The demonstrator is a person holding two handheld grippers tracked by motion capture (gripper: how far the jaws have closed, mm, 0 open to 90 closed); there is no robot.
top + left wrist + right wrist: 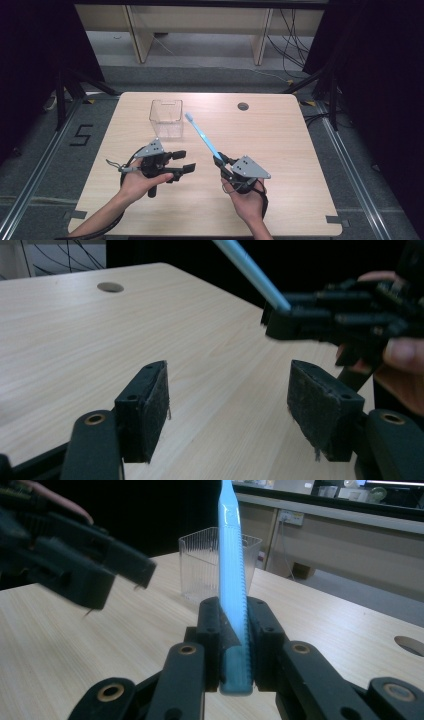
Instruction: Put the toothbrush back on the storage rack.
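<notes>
At a pale wooden bench [280,150], the right gripper [218,161] clamps a slim light-blue toothbrush [202,136] by the butt end of its handle, jaws closed tight on the ridged plastic so that the stem rises straight out from between them, brush head at the far tip. Beyond that tip stands a clear plastic cup [166,118], ribbed and open-topped, directly ahead of the right jaws in the right gripper view. The left gripper [183,162] hovers beside it with jaws spread wide and nothing between its worn black pads [146,407]; the other gripper's closed jaws sit just past them. The toothbrush looks light and stiff enough to hold its line from one end, though the long overhang would likely let it pivot if the grip slackens; the grooved handle section appears the surest place to hold. The thin-walled cup seems light and easily tipped.
</notes>
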